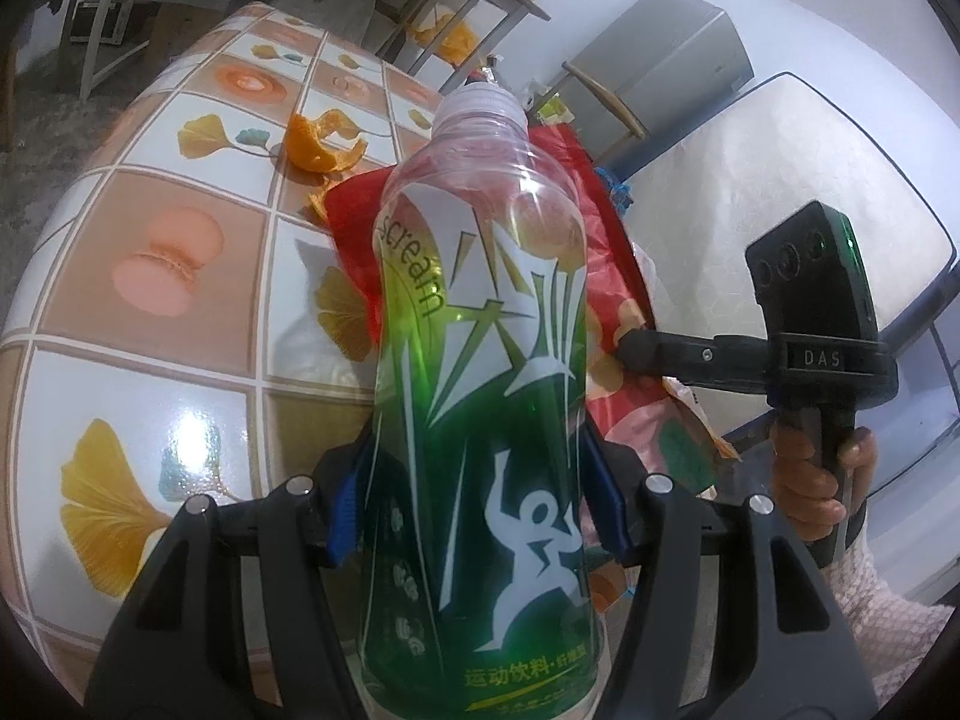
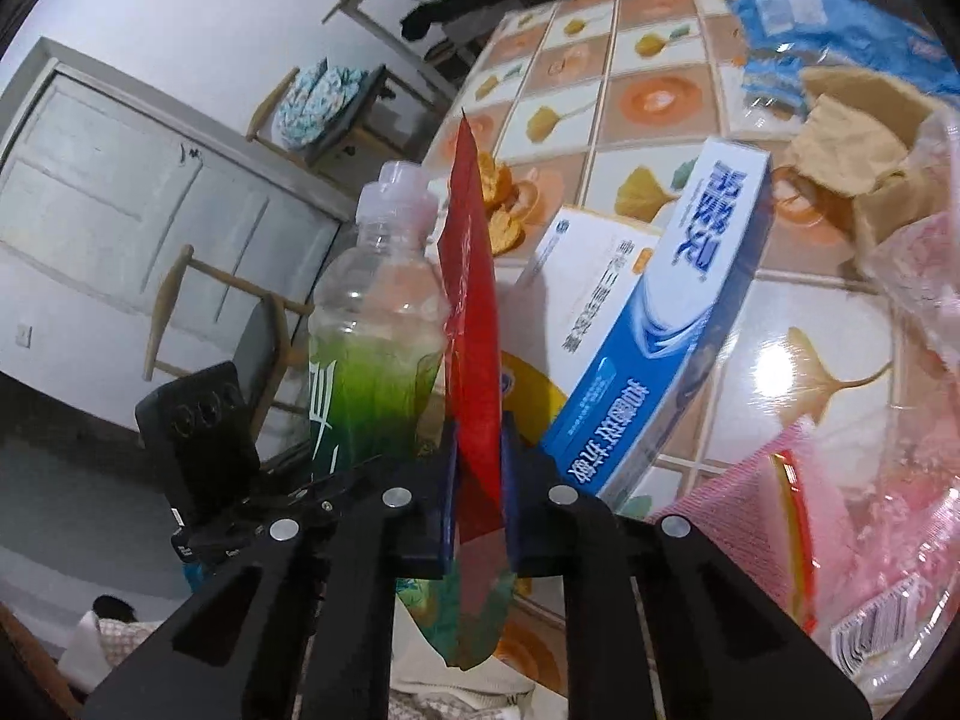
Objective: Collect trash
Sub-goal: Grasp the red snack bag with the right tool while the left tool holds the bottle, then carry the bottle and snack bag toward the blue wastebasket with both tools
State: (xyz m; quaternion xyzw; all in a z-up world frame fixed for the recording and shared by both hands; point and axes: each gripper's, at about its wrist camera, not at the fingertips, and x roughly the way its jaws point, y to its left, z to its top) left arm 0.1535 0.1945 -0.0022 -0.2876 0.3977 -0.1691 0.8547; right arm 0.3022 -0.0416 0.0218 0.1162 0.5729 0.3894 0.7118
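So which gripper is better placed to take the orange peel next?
Neither is free: the left gripper holds the bottle, the right gripper a red wrapper. Once emptied, probably the left, since its view shows the peel unobstructed.

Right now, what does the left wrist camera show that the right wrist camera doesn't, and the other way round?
Only the left wrist view shows the grey refrigerator and the person's right hand.

Only the right wrist view shows the blue-and-white toothpaste box, crumpled blue plastic wrapper, torn brown cardboard and pink cloth.

Both show the clear green-labelled plastic bottle in the left tongs, the red foil snack bag in the right tongs, orange peel and the tile-patterned table.
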